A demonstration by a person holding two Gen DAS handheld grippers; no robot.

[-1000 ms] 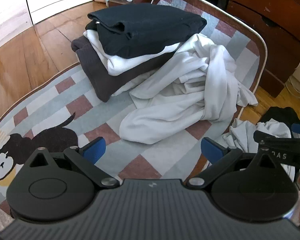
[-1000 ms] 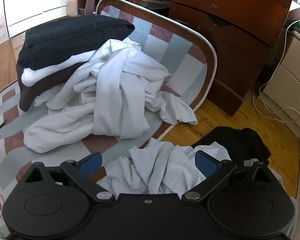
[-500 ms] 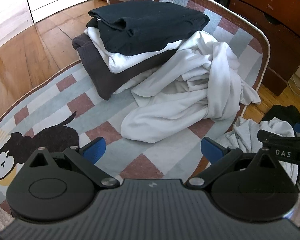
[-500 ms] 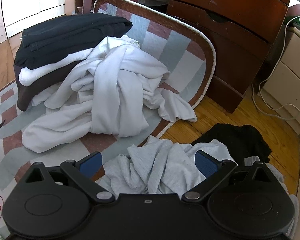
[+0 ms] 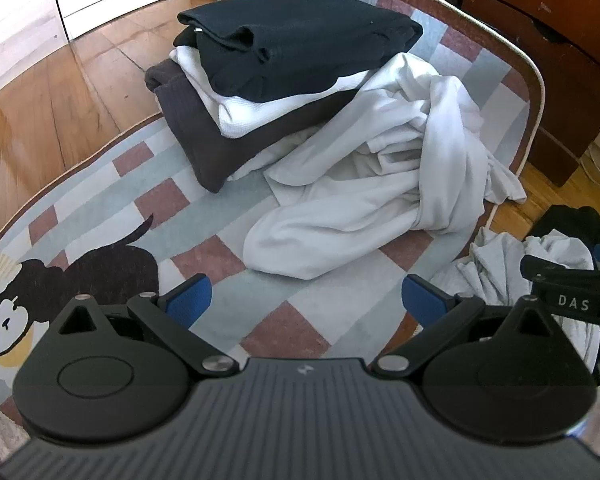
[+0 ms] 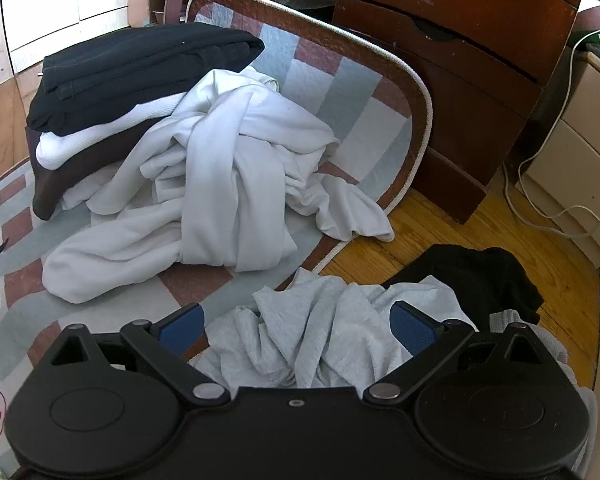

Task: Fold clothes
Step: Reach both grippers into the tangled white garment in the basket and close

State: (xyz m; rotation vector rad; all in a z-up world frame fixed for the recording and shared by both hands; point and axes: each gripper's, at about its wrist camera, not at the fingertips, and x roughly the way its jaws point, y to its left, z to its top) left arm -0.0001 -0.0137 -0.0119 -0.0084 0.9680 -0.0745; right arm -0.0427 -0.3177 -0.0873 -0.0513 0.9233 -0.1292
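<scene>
Sitting at about ten o'clock in the left wrist view, a stack (image 5: 268,80) of three folded pieces is showing the finished part of the job: a black top (image 5: 300,40) is lying on a white layer (image 5: 236,116), which is resting on a dark brown one (image 5: 196,140). Spilling against the stack's right side, toward one o'clock, a crumpled white garment (image 5: 380,184) is sprawling over the checked rug (image 5: 220,208), twisted and plainly not yet folded. Hovering above bare rug at six o'clock, the left gripper (image 5: 305,300) is holding nothing, its blue fingers (image 5: 188,300) spread wide apart.

Moving right, the right gripper (image 6: 296,322) is also standing wide open, and a rumpled pale grey garment (image 6: 312,320) is bunching up between its fingers (whether either pad is actually touching the cloth, I cannot tell). That grey piece is lying partly on the rug's edge and partly on the wooden floor (image 6: 440,232). At four o'clock in the right wrist view, a black garment (image 6: 480,276) is heaped on the floor just beside it, unfolded as well.

Judging by this, roughly half the laundry is done: three pieces are stacked, while at least three are waiting, and the grey one is looking like the likely next pick.
</scene>
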